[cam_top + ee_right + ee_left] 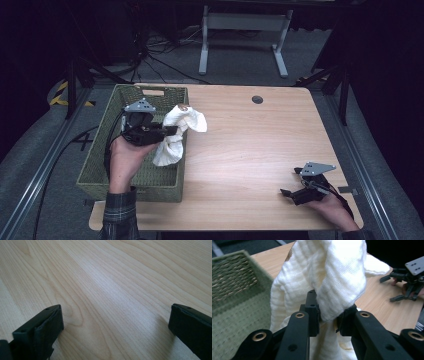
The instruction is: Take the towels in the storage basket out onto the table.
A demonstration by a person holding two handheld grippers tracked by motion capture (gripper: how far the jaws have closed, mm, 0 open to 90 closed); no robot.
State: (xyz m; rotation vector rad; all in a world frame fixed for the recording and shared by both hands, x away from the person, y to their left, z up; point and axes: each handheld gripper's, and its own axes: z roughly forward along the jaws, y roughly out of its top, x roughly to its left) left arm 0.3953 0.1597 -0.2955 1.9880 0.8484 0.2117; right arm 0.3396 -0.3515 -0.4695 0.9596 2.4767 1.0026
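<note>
Jaws of the left gripper (172, 131) pinch a white cloth (181, 131) held above the right wall of the green woven basket (107, 165); the right gripper (289, 182), jaws wide and empty, rests well apart on the wooden table (240, 150).

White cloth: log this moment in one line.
left gripper: jaws shut on white cloth | cloth: over basket rim | right gripper: jaws open, on table

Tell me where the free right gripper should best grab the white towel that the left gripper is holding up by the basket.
Probably the bunched upper lobe of the white towel, approached from the open table side. That end sticks out past the basket rim, clear of the left gripper, which pinches the middle. The right gripper rests open on that side.
</note>
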